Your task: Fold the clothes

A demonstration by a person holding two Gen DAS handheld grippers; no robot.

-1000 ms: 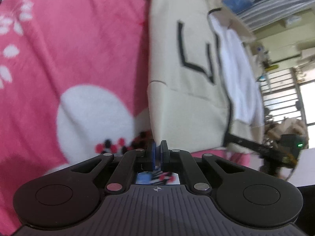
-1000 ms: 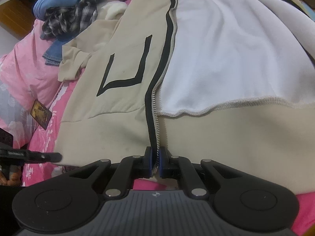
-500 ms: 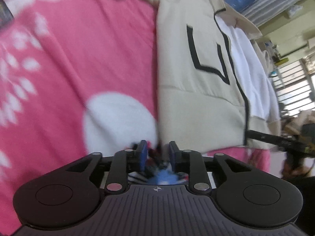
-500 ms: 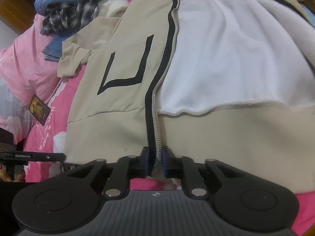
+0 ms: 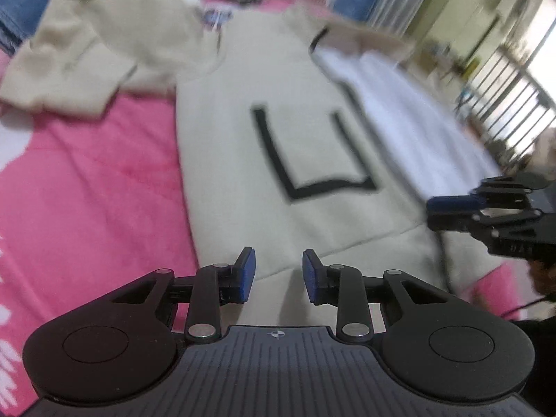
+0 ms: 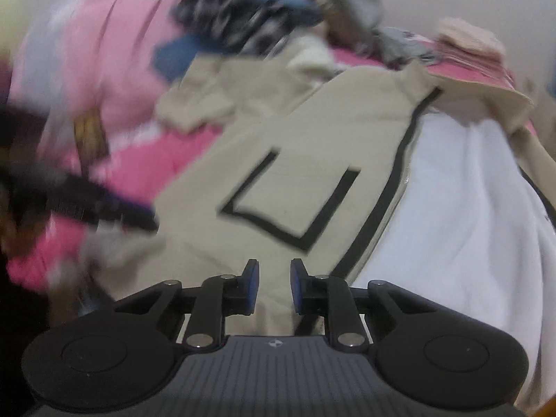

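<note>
Pink blanket [image 5: 93, 201] with white patches covers the bed on the left, and a beige jacket [image 5: 312, 146] lies spread flat on it, its front up. One beige sleeve [image 5: 76, 69] is bunched at the far left of the jacket, near a blurred heap of blue and checked clothes [image 6: 243, 10]. A black-edged pocket outline [image 5: 312, 153] marks the front panel, and a black zipper strip [image 6: 385, 205] runs beside it. To the right of the zipper the other front panel is turned back, showing white fleece lining [image 6: 462, 215]. The left gripper [image 5: 278, 272] hovers over the jacket's bottom band, its blue-padded fingers [image 5: 246, 274] parted and holding nothing. The right gripper [image 6: 271, 286] sits over the hem near the zipper's lower end, fingers likewise apart and empty. Both views are blurred.
</note>
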